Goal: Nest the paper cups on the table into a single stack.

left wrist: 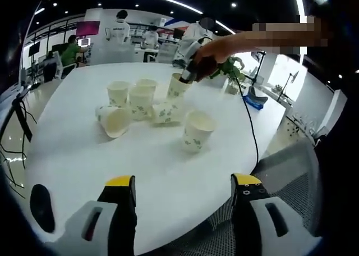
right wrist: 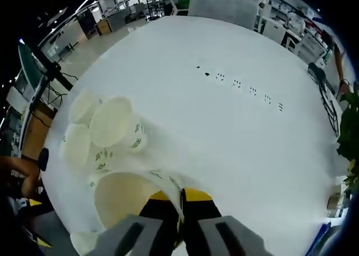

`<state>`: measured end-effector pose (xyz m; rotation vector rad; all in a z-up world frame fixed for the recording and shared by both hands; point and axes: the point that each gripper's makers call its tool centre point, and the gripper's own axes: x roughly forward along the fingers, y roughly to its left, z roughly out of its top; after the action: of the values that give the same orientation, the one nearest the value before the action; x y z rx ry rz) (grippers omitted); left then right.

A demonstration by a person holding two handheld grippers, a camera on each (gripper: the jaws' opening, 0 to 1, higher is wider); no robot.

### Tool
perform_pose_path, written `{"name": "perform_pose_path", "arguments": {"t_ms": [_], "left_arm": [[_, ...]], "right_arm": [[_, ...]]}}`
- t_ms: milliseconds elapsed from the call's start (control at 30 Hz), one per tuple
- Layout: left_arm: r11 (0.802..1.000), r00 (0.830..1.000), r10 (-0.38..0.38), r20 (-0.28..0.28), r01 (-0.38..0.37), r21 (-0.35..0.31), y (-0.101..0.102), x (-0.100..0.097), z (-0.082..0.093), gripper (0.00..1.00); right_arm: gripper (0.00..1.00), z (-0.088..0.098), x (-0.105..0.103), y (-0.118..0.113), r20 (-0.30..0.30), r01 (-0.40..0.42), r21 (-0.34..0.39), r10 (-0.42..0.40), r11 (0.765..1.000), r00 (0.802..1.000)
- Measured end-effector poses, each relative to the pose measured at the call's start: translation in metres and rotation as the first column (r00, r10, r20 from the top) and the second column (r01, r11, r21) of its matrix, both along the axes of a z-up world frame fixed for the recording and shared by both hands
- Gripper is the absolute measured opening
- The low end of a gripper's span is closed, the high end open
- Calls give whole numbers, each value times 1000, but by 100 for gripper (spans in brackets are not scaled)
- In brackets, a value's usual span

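Careful: your right gripper (right wrist: 180, 211), at bottom centre, pinches a cup (right wrist: 126, 202) by its thin rim, which could crumple or slip; your left gripper (left wrist: 182, 191) gapes empty, lower frame, cups (left wrist: 140, 101) mid-table.

From the right gripper view, my right hand-held gripper (right wrist: 180, 211) covers the near rim of the paper cup (right wrist: 126, 202) it pinches, and I cannot see that cup's base. Another cup (right wrist: 84, 242) at the bottom is cut off by the edge. In the left gripper view, the far cup (left wrist: 178, 86) is partly hidden behind the other hand-held gripper, and the distant people (left wrist: 119, 27) are too small to tell.
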<state>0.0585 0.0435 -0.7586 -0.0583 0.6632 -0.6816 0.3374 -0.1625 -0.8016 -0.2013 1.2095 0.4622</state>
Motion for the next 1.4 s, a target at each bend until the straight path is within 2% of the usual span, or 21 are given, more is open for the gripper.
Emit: {"name": "perform_pose_path", "arguments": {"t_ms": [133, 200, 267, 667, 800, 900, 1000, 1400], "left_arm": [[1000, 1000, -6, 8, 6, 1, -1, 1, 1, 68], [1000, 1000, -10, 12, 10, 1, -2, 1, 1, 68], [1000, 1000, -14, 15, 14, 2, -3, 1, 2, 68], [999, 998, -45, 32, 45, 9, -8, -3, 4, 68], [999, 998, -48, 39, 47, 8, -8, -4, 7, 68], [999, 998, -52, 44, 52, 10, -8, -4, 7, 68], [998, 997, -59, 50, 58, 12, -9, -5, 8, 68], [998, 997, -55, 59, 54, 16, -7, -5, 9, 67]], "right_arm": [[0, 9, -4, -6, 7, -5, -3, 5, 1000, 1000], [0, 20, -11, -10, 11, -11, -6, 11, 1000, 1000], [0, 19, -13, -9, 14, -16, -8, 16, 1000, 1000], [0, 51, -34, -8, 18, -88, -25, 89, 996, 996], [0, 62, -50, -1, 19, -130, -39, 130, 991, 991], [0, 59, -50, -2, 14, -164, -50, 165, 985, 986], [0, 70, -66, 7, 6, -195, -52, 196, 979, 981], [0, 78, -91, 28, -27, -296, -46, 295, 954, 955]]}}
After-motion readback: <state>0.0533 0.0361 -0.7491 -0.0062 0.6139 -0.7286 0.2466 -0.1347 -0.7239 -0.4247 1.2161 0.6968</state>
